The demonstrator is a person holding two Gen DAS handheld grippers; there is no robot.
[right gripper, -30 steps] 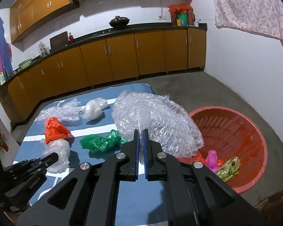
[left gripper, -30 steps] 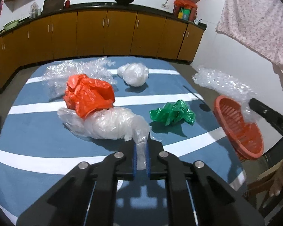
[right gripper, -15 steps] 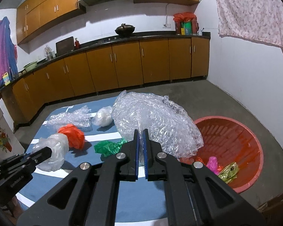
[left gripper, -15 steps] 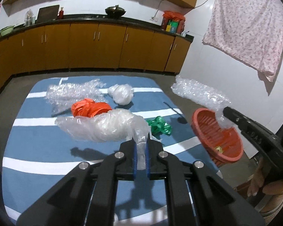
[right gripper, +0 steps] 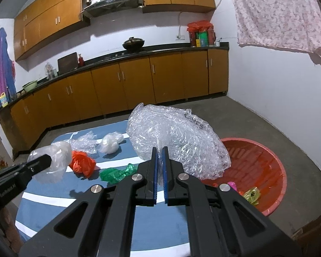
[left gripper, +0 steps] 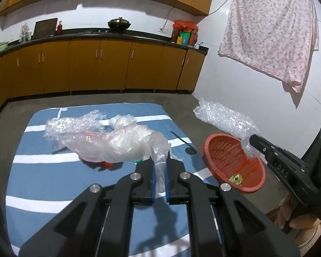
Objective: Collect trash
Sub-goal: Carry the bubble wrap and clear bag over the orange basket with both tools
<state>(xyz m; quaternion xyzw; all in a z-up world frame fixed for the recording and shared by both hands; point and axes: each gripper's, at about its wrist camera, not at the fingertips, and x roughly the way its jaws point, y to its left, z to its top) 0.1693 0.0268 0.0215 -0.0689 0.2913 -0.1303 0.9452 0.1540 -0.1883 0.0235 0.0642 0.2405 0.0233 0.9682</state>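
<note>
Two grippers, each clamped on trash. Left gripper (left gripper: 159, 167): pinched tight on clear plastic bag (left gripper: 122, 142), lifted off blue striped mat (left gripper: 53, 184). Right gripper (right gripper: 159, 160): pinched tight on bubble wrap bundle (right gripper: 177, 141), raised beside red basket (right gripper: 274, 165), partly over its rim. On mat: orange bag (right gripper: 82, 162), green bag (right gripper: 115, 172), white bag (right gripper: 111, 143), second clear wrap (right gripper: 84, 142). Inside basket: pink wrapper (right gripper: 232, 185), yellow-green wrapper (right gripper: 251, 194).
</note>
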